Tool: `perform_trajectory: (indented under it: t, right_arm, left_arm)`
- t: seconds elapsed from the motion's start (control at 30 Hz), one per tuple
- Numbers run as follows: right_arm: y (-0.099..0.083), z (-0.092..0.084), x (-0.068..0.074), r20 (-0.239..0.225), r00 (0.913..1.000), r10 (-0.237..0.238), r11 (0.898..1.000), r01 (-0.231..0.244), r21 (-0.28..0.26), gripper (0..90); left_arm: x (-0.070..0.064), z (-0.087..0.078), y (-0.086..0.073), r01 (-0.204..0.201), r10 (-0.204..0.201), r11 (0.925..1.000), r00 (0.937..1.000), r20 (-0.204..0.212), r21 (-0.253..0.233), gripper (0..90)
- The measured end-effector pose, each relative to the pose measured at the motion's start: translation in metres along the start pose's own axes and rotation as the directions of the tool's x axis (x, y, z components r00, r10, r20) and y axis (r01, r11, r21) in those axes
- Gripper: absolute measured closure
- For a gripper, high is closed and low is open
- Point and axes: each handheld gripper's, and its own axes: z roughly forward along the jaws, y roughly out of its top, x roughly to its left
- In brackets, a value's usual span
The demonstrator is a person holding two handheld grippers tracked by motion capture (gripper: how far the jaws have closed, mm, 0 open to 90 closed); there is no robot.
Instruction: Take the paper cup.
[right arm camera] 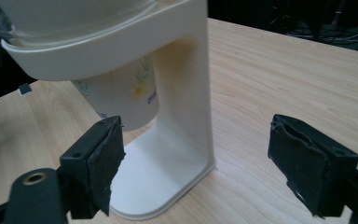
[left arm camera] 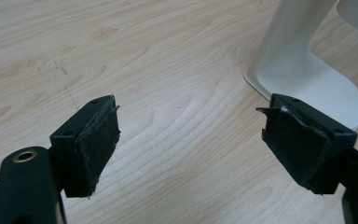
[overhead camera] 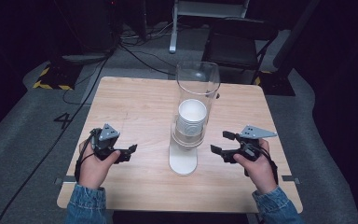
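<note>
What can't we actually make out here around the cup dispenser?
- Number of paper cups in the clear tube: high view looks down the stack, count hidden.
- Print on the bottom cup: right gripper view, blurred and partly covered by the dispenser's collar.
- Dispenser's tube: cut off by the top edge in the left gripper view, which shows just the white base.
- Floor beyond the table: high view, too dark.

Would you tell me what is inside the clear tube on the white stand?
The tube holds a stack of white paper cups; the lowest cup pokes out below the stand's ring. How many cups are stacked cannot be told, since they nest inside one another.
</note>
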Motion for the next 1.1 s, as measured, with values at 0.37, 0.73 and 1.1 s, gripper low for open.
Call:
perform_trajectory:
  t: [0.37,0.73,1.1]
  right_arm:
    - [0.001,0.030,0.023,-0.058,0.9977,-0.035,0.999,0.035,-0.009,17.6]
    - [0.000,0.064,0.037,-0.071,0.9952,-0.067,0.997,0.065,-0.040,17.4]
    - [-0.009,0.085,0.044,-0.025,0.9962,-0.084,0.988,0.080,-0.131,17.5]
  left_arm:
    - [-0.001,0.000,-0.001,0.021,-0.021,0.9995,0.9996,0.018,-0.023,17.2]
    - [0.000,0.000,-0.002,0.017,-0.017,0.9997,0.9997,0.016,-0.017,17.2]
    - [-0.001,0.000,-0.004,0.020,-0.020,0.9997,0.9996,0.019,-0.012,17.2]
